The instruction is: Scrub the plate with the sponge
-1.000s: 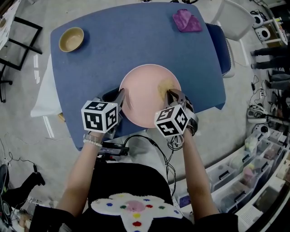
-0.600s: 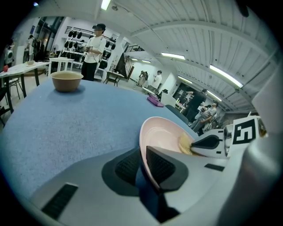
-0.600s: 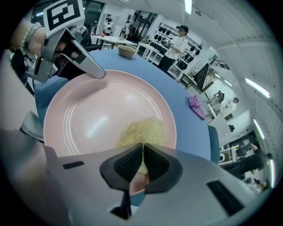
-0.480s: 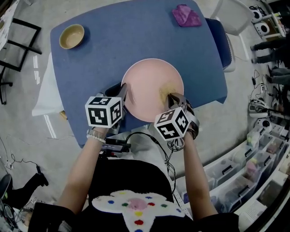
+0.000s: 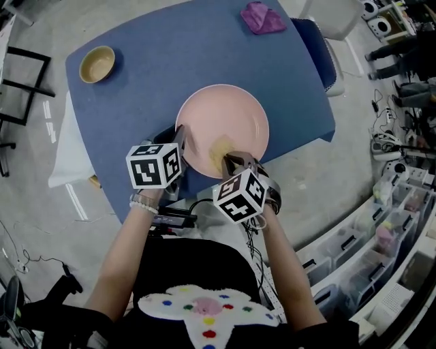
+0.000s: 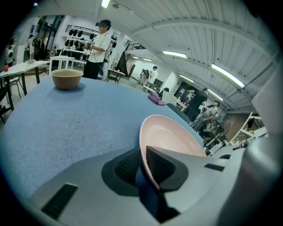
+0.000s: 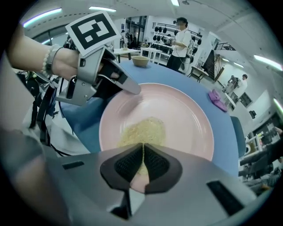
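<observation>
Two grips: left gripper clamped on the rim of the plate, likely stiff, slick and breakable, at the near edge of the counter; right gripper pinched narrow on the soft, thin sponge inside. Hold by the rim only.

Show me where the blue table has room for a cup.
Bare: the wide stretch of table between the tan bowl, the purple cloth and the pink plate; also the strip from the bowl to the left gripper. Crowded: the near edge, where it and the right gripper meet the plate.
</observation>
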The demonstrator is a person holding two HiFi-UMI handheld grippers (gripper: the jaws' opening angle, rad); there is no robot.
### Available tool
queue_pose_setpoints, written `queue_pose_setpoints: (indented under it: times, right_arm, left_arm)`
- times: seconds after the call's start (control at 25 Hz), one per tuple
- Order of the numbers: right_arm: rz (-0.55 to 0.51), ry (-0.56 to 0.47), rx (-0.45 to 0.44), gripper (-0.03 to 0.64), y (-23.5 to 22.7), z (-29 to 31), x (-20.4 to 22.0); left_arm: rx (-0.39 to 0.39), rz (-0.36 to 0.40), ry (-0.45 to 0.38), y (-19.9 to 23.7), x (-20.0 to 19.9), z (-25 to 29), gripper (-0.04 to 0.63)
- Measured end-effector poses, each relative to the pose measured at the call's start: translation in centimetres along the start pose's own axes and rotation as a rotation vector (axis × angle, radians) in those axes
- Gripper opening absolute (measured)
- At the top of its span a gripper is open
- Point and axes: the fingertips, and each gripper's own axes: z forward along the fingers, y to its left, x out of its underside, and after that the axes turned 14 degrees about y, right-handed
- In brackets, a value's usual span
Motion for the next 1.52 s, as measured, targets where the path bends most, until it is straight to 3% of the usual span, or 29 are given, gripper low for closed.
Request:
queue_pose_setpoints:
  times: [0.36, 0.6, 0.84, 1.04, 1.24, 1.52]
  right_arm:
    - [0.142, -0.149, -0.161, 0.017, 1.7, -0.3, -3.8]
    - [0.35, -0.326, -0.179, 0.017, -0.8, -2.2, -3.9]
    - [0.511, -0.498, -0.078, 0.017, -3.4, -6.8, -3.4]
    - [0.583, -0.61, 0.004, 0.017, -4.4, -10.8, -2.5]
    - [0.624, -0.677, 0.067, 0.017, -4.6, -13.8, -1.7]
    - [0.668, -0.714, 0.135, 0.017, -4.5, -16.7, -0.1]
  left_arm:
    - [-0.012, 0.133, 0.027, -0.5, 0.0, -0.1, 0.084]
    - [0.03, 0.233, -0.043, -1.8, -1.7, -2.4, 0.091]
    - [0.085, 0.354, -0.175, -4.5, -4.0, -6.8, 0.04]
    - [0.113, 0.426, -0.25, -6.6, -4.4, -9.7, 0.015]
    - [0.122, 0.526, -0.319, -8.1, -4.6, -12.0, 0.011]
    - [0.177, 0.562, -0.354, -9.6, -4.8, -14.0, 0.011]
